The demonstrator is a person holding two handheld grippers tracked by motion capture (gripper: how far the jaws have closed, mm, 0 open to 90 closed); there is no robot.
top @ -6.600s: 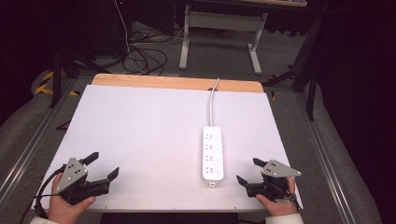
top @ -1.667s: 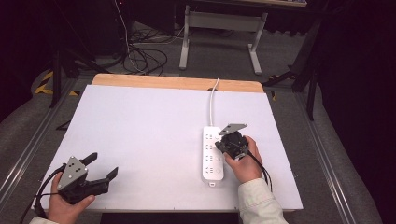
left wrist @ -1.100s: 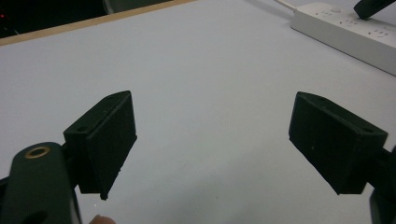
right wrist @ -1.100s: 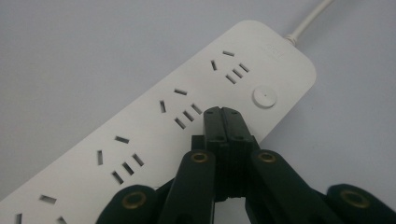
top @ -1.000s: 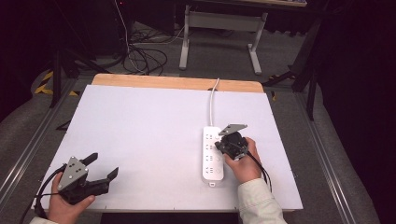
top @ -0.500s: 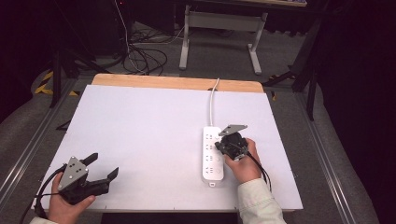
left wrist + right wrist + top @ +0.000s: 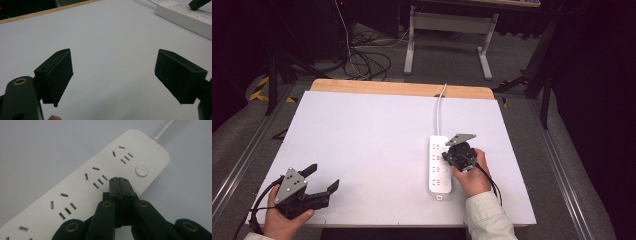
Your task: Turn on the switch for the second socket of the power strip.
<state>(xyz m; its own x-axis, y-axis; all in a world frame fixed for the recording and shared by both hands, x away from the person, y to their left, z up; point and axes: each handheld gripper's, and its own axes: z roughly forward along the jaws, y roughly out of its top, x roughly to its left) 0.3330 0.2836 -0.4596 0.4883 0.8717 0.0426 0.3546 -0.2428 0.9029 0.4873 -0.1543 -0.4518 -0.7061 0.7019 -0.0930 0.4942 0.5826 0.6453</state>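
- The table (image 7: 362, 140) has a white top with a wooden strip along its far edge.
- A white power strip (image 7: 440, 165) lies flat on the right half of the table, running from near the middle toward the near edge; its white cable (image 7: 439, 107) leads from its far end over the far edge.
- The right tool (image 7: 455, 156), held in the person's right hand (image 7: 472, 175), sits over the right side of the power strip, its jaws pressed together with nothing between them.
- In the right gripper view the closed tips (image 7: 121, 182) rest on or just above the strip's top face, between a socket group and the round button (image 7: 141, 170) near the cable end; actual contact cannot be told.
- The left tool (image 7: 312, 187) is held in the left hand (image 7: 282, 220) at the table's near left corner, well apart from the power strip.
- Its jaws stand wide apart and empty, over bare white table, as the left gripper view shows.
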